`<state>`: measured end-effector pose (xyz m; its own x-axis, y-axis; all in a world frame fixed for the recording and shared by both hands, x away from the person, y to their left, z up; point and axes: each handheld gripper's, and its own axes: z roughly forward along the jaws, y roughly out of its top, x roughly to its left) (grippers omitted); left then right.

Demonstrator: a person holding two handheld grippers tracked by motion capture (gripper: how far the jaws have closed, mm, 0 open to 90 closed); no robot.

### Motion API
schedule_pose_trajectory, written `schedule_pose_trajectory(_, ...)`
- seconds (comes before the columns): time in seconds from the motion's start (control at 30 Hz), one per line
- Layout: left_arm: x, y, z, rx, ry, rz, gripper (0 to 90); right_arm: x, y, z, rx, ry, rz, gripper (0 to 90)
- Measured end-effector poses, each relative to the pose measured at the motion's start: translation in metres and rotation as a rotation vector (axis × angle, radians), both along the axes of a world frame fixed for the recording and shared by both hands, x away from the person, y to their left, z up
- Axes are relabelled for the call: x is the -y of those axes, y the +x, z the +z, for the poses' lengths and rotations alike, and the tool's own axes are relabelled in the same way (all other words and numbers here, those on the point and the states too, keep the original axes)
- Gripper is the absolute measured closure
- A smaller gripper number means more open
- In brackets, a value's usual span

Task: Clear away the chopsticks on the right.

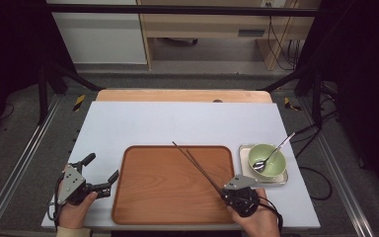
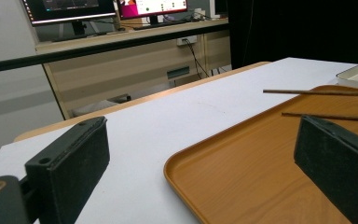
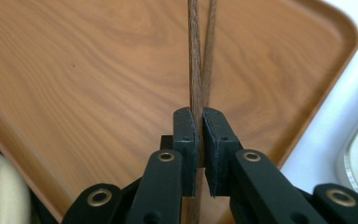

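From the high view, my right tongs (image 1: 225, 189) clamp the near ends of the chopsticks (image 1: 197, 167), which slant up and away over the wooden tray (image 1: 148, 197); I judge I'm gripping them low so the tips can be steered. A green bowl (image 1: 271, 167) with a spoon (image 1: 275, 152) sits just beyond and to the right of those tongs. My left tongs (image 1: 101, 174) rest spread wide on the tabletop (image 1: 177, 123), just left of the tray.

In the left gripper view, the left tongs (image 2: 200, 158) gape, gripping nothing; the chopsticks (image 2: 326, 93) hang ahead, above the tray (image 2: 242, 177).

In the right gripper view, the right tongs (image 3: 199, 135) pinch the chopsticks (image 3: 196, 60) tight.
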<state>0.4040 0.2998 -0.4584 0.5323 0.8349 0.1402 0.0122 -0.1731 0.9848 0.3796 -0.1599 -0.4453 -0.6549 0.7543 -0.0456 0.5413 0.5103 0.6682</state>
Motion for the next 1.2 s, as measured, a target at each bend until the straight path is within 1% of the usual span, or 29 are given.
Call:
schedule_pose_trajectory(0.07, 0.0, 0.0, 0.0, 0.001, 0.0, 0.0, 2.9, -0.001, -0.002, -0.002, -0.01, 0.002, -0.005, 84.7)
schedule_pose_trajectory(0.17, 0.0, 0.0, 0.0, 0.0, -0.001, 0.0, 2.9, -0.001, -0.003, -0.004, -0.016, 0.001, 0.003, 84.7)
schedule_pose_trajectory(0.2, 0.0, 0.0, 0.0, 0.0, -0.001, 0.0, 2.9, -0.001, -0.004, -0.005, -0.018, 0.007, -0.01, 84.7)
schedule_pose_trajectory(0.3, 0.0, 0.0, 0.0, 0.0, -0.001, 0.001, 2.9, -0.001, -0.006, -0.005, -0.034, 0.001, -0.006, 84.7)
schedule_pose_trajectory(0.33, 0.0, 0.0, 0.0, 0.0, 0.001, -0.001, 2.9, -0.002, -0.006, -0.006, -0.033, -0.002, -0.004, 84.7)
schedule_pose_trajectory(0.4, 0.0, 0.0, 0.0, 0.0, 0.001, -0.001, 2.9, -0.002, -0.007, -0.006, -0.04, 0.0, -0.012, 84.7)
schedule_pose_trajectory(0.47, 0.0, 0.0, 0.0, 0.0, -0.001, -0.001, 2.9, -0.002, -0.008, -0.007, -0.051, 0.001, -0.032, 84.7)
schedule_pose_trajectory(0.6, 0.0, 0.0, 0.0, 0.001, 0.001, -0.003, 2.9, 0.002, -0.012, -0.01, -0.072, 0.003, -0.039, 84.7)
schedule_pose_trajectory(0.63, 0.0, 0.0, 0.0, 0.001, 0.001, -0.004, 2.9, 0.002, -0.013, -0.011, -0.076, 0.005, -0.05, 84.7)
schedule_pose_trajectory(0.77, 0.001, 0.0, 0.0, 0.0, 0.003, -0.005, 2.9, 0.004, -0.015, -0.014, -0.099, -0.003, -0.062, 84.7)
schedule_pose_trajectory(0.8, 0.001, 0.0, 0.0, 0.0, 0.004, -0.005, 2.9, 0.004, -0.015, -0.015, -0.104, 0.003, -0.074, 84.6)
schedule_pose_trajectory(0.83, 0.001, 0.0, 0.0, 0.001, 0.003, -0.005, 2.9, 0.004, -0.015, -0.015, -0.106, 0.005, -0.078, 84.6)
schedule_pose_trajectory(0.87, 0.001, 0.0, 0.0, 0.0, 0.004, -0.005, 2.9, 0.006, -0.014, -0.015, -0.099, -0.004, -0.066, 84.7)
schedule_pose_trajectory(1.0, 0.001, 0.0, 0.0, 0.0, 0.004, -0.006, 2.9, 0.005, -0.015, -0.016, -0.103, -0.004, -0.067, 84.6)
schedule_pose_trajectory(1.03, 0.001, 0.0, 0.0, 0.001, 0.003, -0.006, 2.9, 0.004, -0.015, -0.016, -0.104, -0.008, -0.077, 84.6)
schedule_pose_trajectory(1.07, 0.001, 0.0, 0.0, 0.001, 0.003, -0.006, 2.9, 0.004, -0.016, -0.015, -0.114, -0.003, -0.085, 84.6)
schedule_pose_trajectory(1.2, 0.001, 0.0, 0.0, 0.002, 0.003, -0.006, 2.9, 0.003, -0.015, -0.016, -0.119, 0.001, -0.081, 84.4)
